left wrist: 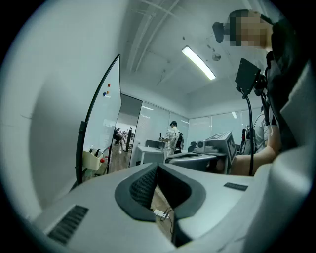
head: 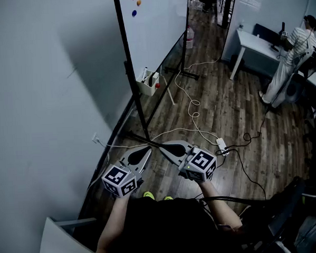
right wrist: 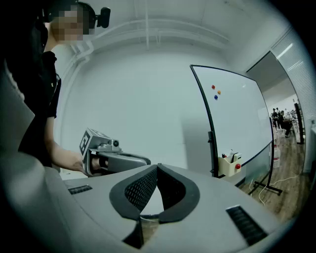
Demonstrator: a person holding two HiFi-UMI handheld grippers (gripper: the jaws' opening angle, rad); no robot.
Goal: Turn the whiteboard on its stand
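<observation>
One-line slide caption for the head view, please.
Left gripper and right gripper, both shut, held side by side short of the whiteboard on its stand; cables cross the floor.

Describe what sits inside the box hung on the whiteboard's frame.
A few upright items, likely markers, poke out of the box; its walls hide whatever lies lower down.

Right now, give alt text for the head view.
The left hand-held gripper and right hand-held gripper, both shut, point toward a whiteboard on its black stand without touching it. White cables trail across the wood floor; a person stands by a desk far right.
</observation>
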